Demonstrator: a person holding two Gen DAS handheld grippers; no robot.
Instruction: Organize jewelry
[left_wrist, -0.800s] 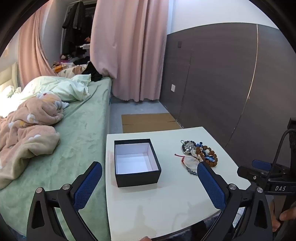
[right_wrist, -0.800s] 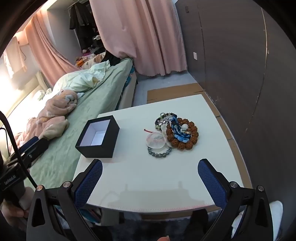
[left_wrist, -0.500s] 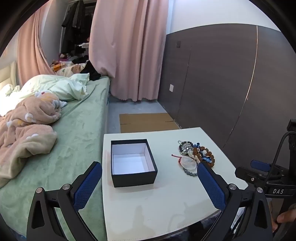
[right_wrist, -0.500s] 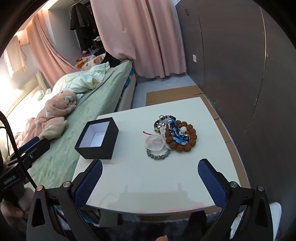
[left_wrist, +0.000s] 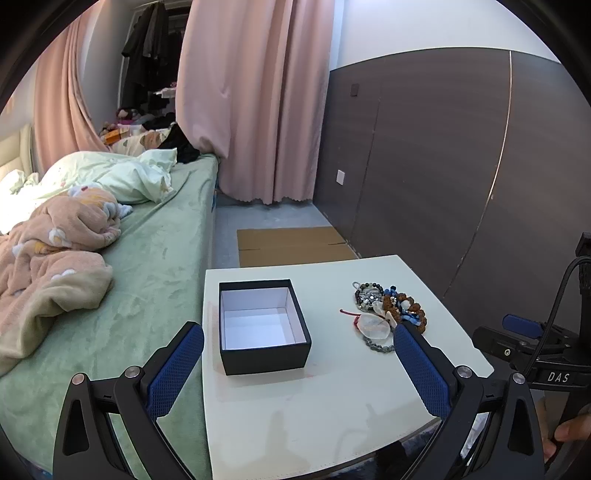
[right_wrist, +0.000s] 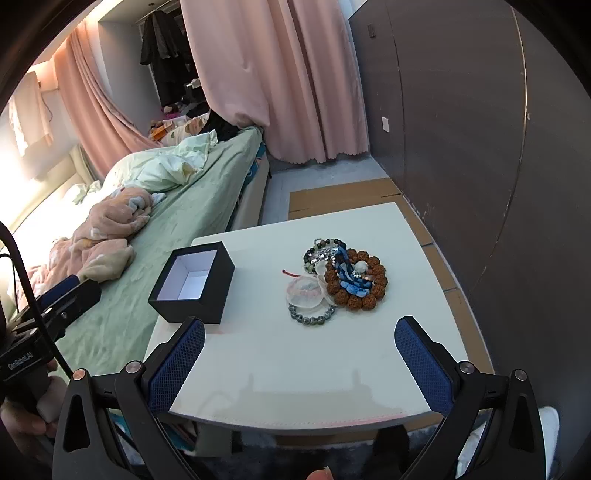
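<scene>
A black box with a white inside stands open on the white table. To its right lies a heap of jewelry: bead bracelets, a brown bead ring, blue cord and a clear pendant on red string. In the right wrist view the box sits left of the jewelry heap. My left gripper is open above the table's near edge with nothing between its blue pads. The right gripper is open too, hovering short of the jewelry, holding nothing.
A bed with green sheet and pink blankets runs along the table's left side. Flat cardboard lies on the floor beyond the table. A dark panelled wall stands to the right, pink curtains behind.
Both views have closed in slightly on the table; the box and jewelry appear a little nearer and lower. Both grippers stay wide open and nothing on the table has moved.
</scene>
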